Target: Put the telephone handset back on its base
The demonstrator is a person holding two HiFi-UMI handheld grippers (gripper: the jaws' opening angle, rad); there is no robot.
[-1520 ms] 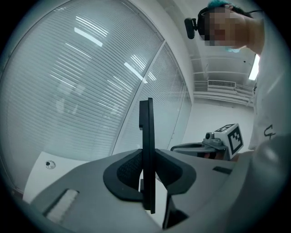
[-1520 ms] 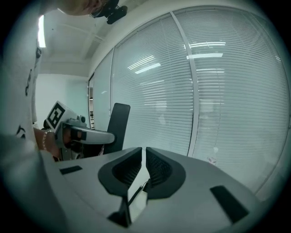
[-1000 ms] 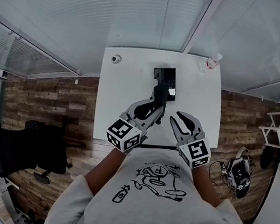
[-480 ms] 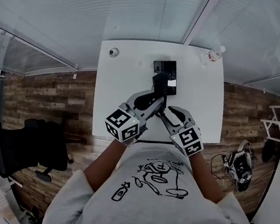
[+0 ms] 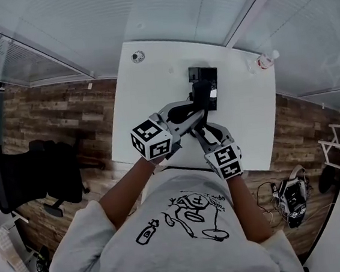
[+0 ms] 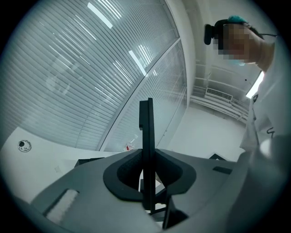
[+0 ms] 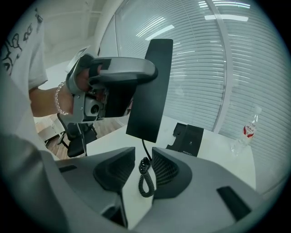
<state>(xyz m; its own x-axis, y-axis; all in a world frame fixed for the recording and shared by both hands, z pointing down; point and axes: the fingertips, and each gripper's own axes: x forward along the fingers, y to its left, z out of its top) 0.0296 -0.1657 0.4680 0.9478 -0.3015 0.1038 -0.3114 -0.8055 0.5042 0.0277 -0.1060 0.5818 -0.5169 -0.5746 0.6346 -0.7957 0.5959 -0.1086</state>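
Observation:
The black phone base (image 5: 203, 76) sits near the far side of the white table (image 5: 144, 117). My left gripper (image 5: 196, 108) is shut on the black handset (image 5: 202, 94), which hangs just in front of the base. In the left gripper view the handset (image 6: 146, 136) shows edge-on, clamped between the jaws. My right gripper (image 5: 199, 136) sits just below the handset (image 7: 150, 86). Its jaws have just been closing a little but stand open, with the coiled cord (image 7: 144, 176) hanging between them. The base (image 7: 187, 138) lies beyond.
A water bottle (image 5: 263, 62) stands at the table's far right corner, and a small round object (image 5: 138, 56) at its far left. A black office chair (image 5: 29, 177) is on the wood floor to the left. Glass walls with blinds rise behind the table.
Both grippers have moved forward towards the base, and the handset has come closer to it. The right gripper has come in under the handset, around the cord.

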